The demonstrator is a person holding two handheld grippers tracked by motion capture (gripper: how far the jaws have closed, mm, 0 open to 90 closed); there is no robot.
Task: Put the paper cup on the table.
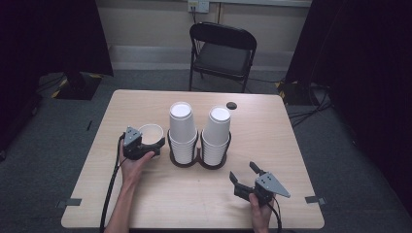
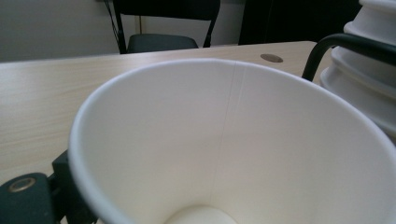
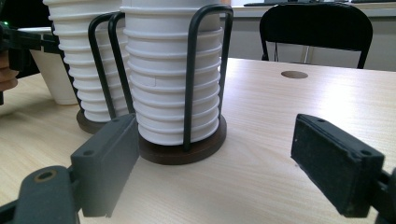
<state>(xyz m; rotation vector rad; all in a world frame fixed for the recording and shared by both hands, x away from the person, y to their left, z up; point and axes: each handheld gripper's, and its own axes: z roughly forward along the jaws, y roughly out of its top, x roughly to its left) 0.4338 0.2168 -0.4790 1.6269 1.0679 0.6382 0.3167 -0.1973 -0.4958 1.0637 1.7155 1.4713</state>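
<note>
A single white paper cup (image 1: 151,133) stands upright, mouth up, on the wooden surface (image 1: 160,194), just left of a dark twin-ring cup holder (image 1: 198,159) that carries two stacks of upturned white cups (image 1: 182,131). The left claw (image 1: 154,144) is clamped on this cup at its near rim, and in the left gripper view the cup's open mouth (image 2: 233,140) lies close before the camera. The right claw (image 1: 241,173) hovers near the front right of the surface, spread wide and holding nothing, pointed at the right-hand stack (image 3: 170,74).
</note>
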